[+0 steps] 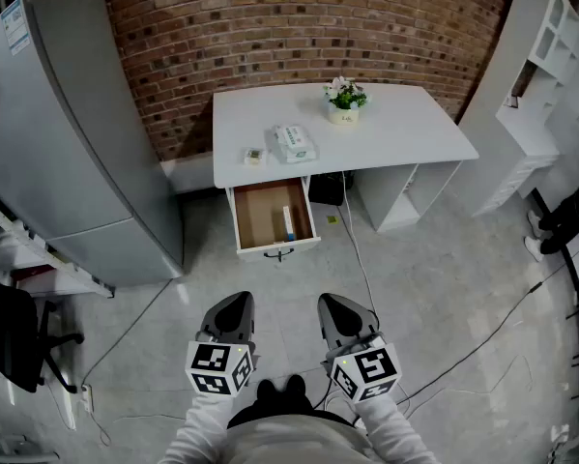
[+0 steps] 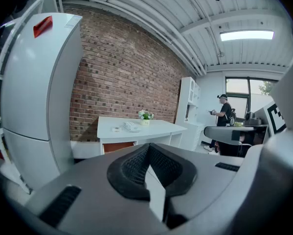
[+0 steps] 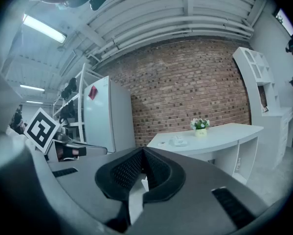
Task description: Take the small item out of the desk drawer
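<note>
A white desk point(image 1: 395, 133) stands against the brick wall, and its drawer point(image 1: 274, 217) is pulled out. Inside the drawer, on the right, lies a small white and blue item point(image 1: 288, 223). Both grippers hover low over the floor, well short of the desk. My left gripper point(image 1: 233, 309) is shut with nothing in it. Beside it, my right gripper point(image 1: 335, 309) is shut and empty too. In the left gripper view the desk point(image 2: 136, 129) shows far ahead beyond the closed jaws, and in the right gripper view the desk point(image 3: 210, 137) is far ahead to the right.
A tall grey fridge point(image 1: 72, 133) stands left of the desk. On the desktop are a flower pot point(image 1: 344, 97), a white box point(image 1: 293, 143) and a small object point(image 1: 254, 157). Cables point(image 1: 361, 259) trail over the floor. White shelving point(image 1: 540, 75) is at right, a black chair point(image 1: 18, 341) at left.
</note>
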`<state>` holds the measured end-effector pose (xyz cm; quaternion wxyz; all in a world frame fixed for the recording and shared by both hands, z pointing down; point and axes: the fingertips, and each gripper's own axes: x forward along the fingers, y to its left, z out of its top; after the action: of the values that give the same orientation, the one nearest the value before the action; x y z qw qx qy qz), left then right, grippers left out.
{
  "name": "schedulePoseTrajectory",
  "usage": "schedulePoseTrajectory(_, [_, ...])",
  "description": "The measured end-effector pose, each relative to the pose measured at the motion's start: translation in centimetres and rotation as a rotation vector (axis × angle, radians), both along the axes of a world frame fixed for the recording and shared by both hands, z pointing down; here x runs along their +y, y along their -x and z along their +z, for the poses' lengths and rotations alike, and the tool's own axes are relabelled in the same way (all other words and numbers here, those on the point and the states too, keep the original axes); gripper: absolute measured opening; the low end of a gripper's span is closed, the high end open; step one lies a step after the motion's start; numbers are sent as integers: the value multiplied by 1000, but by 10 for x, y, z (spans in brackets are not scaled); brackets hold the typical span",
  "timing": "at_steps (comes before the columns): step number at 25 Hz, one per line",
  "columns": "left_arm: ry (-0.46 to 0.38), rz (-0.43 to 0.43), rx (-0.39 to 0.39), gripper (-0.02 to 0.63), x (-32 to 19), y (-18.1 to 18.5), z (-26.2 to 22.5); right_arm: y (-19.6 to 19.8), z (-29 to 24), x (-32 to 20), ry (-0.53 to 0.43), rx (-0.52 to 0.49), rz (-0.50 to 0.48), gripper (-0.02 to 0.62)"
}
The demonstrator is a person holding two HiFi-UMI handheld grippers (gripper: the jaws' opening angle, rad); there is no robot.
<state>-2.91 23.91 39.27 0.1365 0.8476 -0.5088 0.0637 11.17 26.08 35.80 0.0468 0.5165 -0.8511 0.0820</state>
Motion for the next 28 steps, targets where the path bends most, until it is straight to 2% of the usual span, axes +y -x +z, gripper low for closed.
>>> schedulePoseTrajectory(9, [-12, -6, 6, 18, -1, -9, -7, -16, 8, 0, 14, -13, 12, 26])
schedulePoseTrajectory(28, [-15, -57, 6, 17, 12, -21, -12, -22, 11, -6, 31, 14, -27, 29])
